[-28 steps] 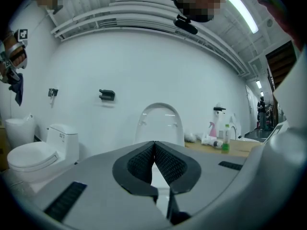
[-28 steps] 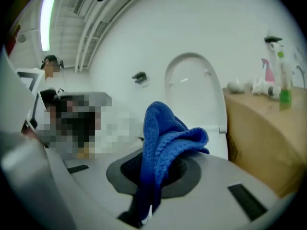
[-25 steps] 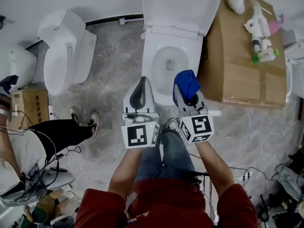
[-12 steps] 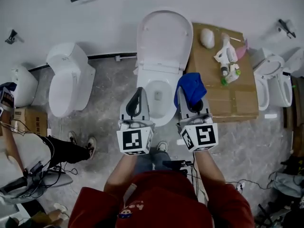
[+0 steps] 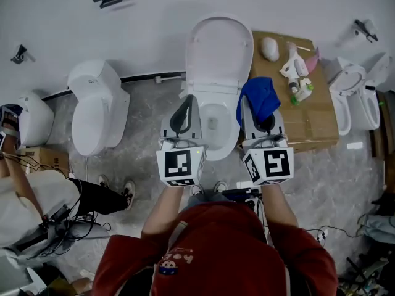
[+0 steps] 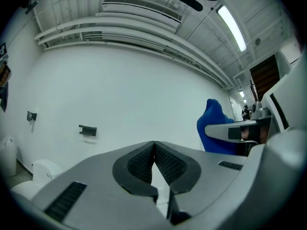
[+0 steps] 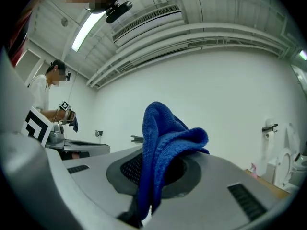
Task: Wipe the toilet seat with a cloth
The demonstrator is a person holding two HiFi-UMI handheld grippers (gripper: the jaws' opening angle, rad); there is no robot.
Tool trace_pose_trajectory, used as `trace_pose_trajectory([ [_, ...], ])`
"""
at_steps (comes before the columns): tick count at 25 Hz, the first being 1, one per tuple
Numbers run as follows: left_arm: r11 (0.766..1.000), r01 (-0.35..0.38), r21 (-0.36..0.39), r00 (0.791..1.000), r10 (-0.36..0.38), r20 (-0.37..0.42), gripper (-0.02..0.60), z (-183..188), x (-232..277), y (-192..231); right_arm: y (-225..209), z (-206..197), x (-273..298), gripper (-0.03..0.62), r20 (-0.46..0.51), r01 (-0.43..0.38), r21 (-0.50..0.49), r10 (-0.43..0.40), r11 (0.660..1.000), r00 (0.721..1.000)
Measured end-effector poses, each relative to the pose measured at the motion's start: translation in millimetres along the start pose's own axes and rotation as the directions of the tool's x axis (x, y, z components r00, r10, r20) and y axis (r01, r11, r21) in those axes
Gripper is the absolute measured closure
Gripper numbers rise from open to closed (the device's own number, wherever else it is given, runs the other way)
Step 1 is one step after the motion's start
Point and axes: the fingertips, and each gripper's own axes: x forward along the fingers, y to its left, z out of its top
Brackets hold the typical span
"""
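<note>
Head view looks down on the right gripper (image 5: 262,119), its jaws pinched on a blue cloth (image 5: 259,98) that bunches up over the tips in a soft, rumpled lump. In this view the cloth sits over the right edge of the toilet seat (image 5: 227,148) and the near edge of a cardboard box (image 5: 311,119). It is held up in the air and does not touch the seat. In the right gripper view the cloth (image 7: 163,143) shows a coarse, knitted, looped weave. It is folded into a peak that rises from between the dark pads, with one fold drooping to the right over the grey jaw shell and a tail hanging down through the gap toward the camera; behind it there is only white wall and ceiling. The left gripper (image 5: 187,106) is just beside the right one, over the left edge of the seat. In the left gripper view its jaws are pressed together at the tips (image 6: 154,143) with nothing between them, and the black pads (image 6: 140,164) show a fine ribbed grid. The same view shows the blue cloth (image 6: 214,123) off to the right. The seat is a smooth, glossy white oval ring around the bowl, and its rounded lid (image 5: 219,48) stands raised against the wall. The floor (image 5: 145,103) is grey with a marbled pattern.
</note>
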Motion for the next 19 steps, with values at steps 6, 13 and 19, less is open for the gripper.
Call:
trace_pose_trajectory([
  [6, 0.999, 0.013, 0.041, 1.0, -0.013, 0.009, 0.565, 9, -4, 0, 7, 2, 0, 0.536, 0.006, -0.009, -0.008, 0.009, 1.0, 1.0],
  [13, 0.998, 0.024, 0.055, 1.0, -0.025, 0.007, 0.565, 7, -3, -7, 6, -7, 0, 0.536, -0.015, -0.014, -0.023, 0.013, 1.0, 1.0],
  [19, 0.997, 0.027, 0.069, 0.999, -0.028, 0.019, 0.565, 9, -4, -13, -1, -9, -4, 0.536, -0.018, 0.001, -0.016, -0.001, 1.0, 1.0],
])
